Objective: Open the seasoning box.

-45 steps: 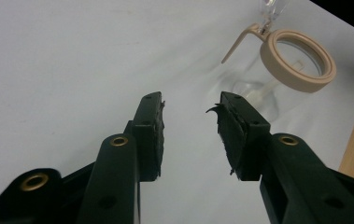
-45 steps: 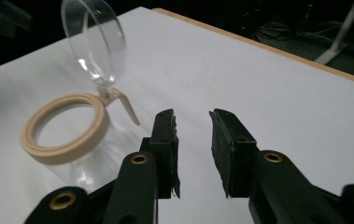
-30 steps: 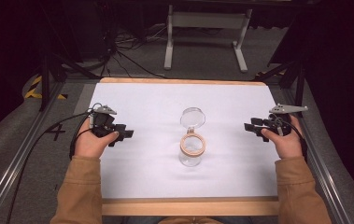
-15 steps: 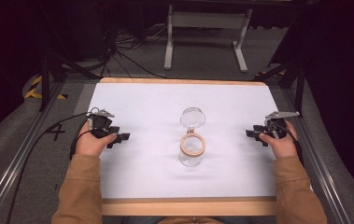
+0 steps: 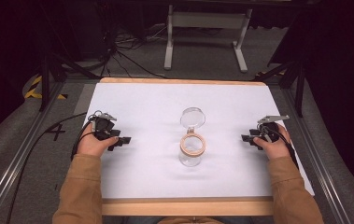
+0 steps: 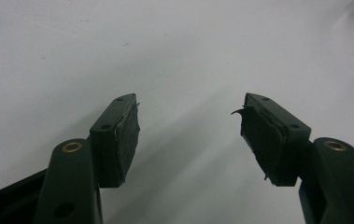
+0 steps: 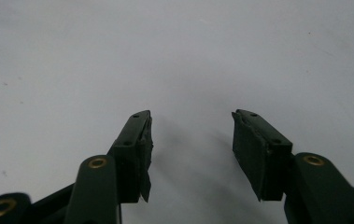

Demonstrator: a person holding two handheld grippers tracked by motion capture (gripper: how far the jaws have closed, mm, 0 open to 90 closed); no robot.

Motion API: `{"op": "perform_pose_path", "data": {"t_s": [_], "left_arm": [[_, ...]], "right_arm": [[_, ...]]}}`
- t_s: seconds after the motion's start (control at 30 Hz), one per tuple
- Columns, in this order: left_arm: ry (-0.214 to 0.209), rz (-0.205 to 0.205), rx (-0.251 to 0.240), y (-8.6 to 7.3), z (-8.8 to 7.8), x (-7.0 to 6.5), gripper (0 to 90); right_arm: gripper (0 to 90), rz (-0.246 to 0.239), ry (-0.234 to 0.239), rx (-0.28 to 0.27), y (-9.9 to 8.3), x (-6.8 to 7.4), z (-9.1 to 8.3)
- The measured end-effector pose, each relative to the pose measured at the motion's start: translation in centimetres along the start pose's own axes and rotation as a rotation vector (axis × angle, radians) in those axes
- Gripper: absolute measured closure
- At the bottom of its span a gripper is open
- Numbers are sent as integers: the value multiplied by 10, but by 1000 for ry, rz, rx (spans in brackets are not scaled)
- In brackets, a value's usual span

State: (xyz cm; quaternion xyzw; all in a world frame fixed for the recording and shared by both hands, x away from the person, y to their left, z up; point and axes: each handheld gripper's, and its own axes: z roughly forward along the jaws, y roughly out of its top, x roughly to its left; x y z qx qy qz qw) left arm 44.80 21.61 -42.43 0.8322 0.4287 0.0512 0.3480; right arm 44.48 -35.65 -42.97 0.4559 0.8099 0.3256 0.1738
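Note:
A clear glass jar (image 5: pixel 192 148) with a tan ring around its mouth stands upright in the middle of the white table (image 5: pixel 156 102). Its round glass lid (image 5: pixel 193 117) hangs open behind it. My left gripper (image 5: pixel 120 140) rests low on the table's left side, pointing right toward the jar. Its jaws are open, with bare white surface between the pads (image 6: pixel 128 135). At the table's right side my right gripper (image 5: pixel 247 138) points left toward the jar, open and holding nothing between its pads (image 7: pixel 249 149). Both grippers (image 6: pixel 189 116) (image 7: pixel 191 128) stay well apart from the jar.
A wooden strip (image 5: pixel 184 206) borders the table's near edge and metal rails (image 5: pixel 319 168) run along both sides. A cable (image 5: pixel 39 144) trails from the left gripper off the table's left. Beyond the far edge stands a white frame (image 5: pixel 205 28) among floor cables.
Both hands have drawn slightly toward the near edge and lower onto the table. The jar has not moved.

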Motion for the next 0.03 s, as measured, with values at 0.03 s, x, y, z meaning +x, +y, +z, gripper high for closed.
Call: {"op": "perform_pose_path", "data": {"t_s": [0.03], "left_arm": [[-4,-4,-5,1,0,-1,375]], "right_arm": [[484,-3,-2,-3,0,0,0]]}}
